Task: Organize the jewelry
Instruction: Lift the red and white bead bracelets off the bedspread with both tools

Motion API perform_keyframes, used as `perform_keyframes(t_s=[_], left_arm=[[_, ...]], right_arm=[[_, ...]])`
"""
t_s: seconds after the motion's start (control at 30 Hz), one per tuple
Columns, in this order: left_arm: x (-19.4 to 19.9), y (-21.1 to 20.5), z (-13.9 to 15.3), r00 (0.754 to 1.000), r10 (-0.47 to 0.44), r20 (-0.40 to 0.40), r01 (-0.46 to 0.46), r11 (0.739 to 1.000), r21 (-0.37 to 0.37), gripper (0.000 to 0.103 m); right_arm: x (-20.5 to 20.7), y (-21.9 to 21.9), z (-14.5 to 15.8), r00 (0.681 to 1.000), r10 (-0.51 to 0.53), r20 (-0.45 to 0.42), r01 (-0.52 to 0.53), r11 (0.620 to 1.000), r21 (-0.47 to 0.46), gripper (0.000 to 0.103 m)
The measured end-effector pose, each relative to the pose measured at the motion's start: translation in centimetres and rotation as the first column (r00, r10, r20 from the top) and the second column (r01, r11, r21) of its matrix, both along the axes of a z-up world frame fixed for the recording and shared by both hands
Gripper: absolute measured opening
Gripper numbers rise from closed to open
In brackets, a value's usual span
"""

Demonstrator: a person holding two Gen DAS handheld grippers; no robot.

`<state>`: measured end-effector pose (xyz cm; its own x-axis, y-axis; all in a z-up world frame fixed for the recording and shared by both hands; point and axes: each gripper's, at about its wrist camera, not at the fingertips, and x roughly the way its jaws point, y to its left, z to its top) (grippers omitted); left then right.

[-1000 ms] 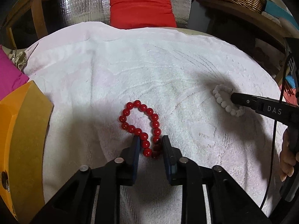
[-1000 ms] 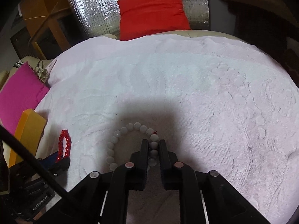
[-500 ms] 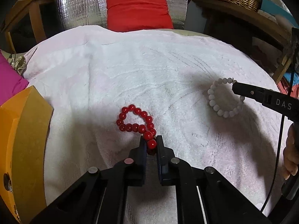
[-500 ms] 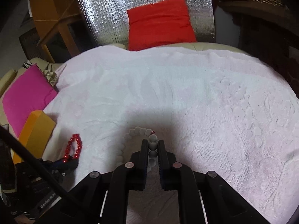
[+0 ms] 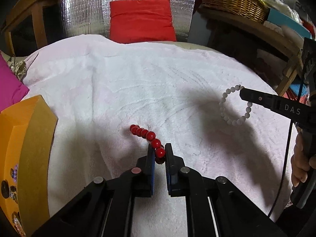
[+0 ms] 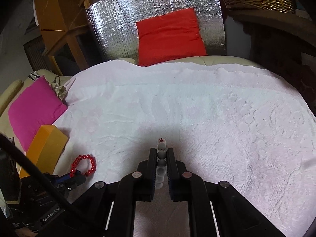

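A white towel [image 5: 150, 83] covers the cushioned surface, with a red cushion [image 5: 141, 19] past its far edge and a pink cushion [image 6: 33, 108] at its left edge. An orange box [image 5: 25, 148] sits at the towel's near-left corner. The left tongs [image 5: 159, 153] are closed on the red bead bracelet [image 5: 148, 136], raised above the towel's near middle. The right tongs [image 6: 161, 159] are clamped on the white bead bracelet [image 5: 235, 106], which hangs above the right side.

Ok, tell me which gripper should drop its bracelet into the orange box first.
Left. The left gripper grips the red bracelet right beside the orange box; the right gripper, holding the white bracelet, is farther away.
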<state>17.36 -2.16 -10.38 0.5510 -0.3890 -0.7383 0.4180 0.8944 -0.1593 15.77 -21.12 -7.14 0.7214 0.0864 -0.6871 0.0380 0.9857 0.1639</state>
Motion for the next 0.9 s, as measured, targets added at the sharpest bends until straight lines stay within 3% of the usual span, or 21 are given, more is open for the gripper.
perform_keyframes(t_s=[0.57, 0.73, 0.9], left_arm=[[-2.0, 0.6, 2.2, 0.998, 0.002, 0.055, 0.001, 0.999, -0.048, 0.010], [-1.8, 0.6, 0.9, 1.000, -0.006, 0.011, 0.006, 1.000, 0.009, 0.010], [-1.6, 1.2, 0.1, 1.000, 0.009, -0.011, -0.009, 1.000, 0.020, 0.010]], right_arm=[[-0.8, 0.5, 0.8, 1.000, 0.012, 0.025, -0.012, 1.000, -0.001, 0.011], [-0.8, 1.1, 0.8, 1.000, 0.014, 0.021, -0.014, 1.000, 0.005, 0.011], [-0.6, 1.3, 0.4, 1.000, 0.006, 0.009, -0.006, 1.000, 0.002, 0.011]])
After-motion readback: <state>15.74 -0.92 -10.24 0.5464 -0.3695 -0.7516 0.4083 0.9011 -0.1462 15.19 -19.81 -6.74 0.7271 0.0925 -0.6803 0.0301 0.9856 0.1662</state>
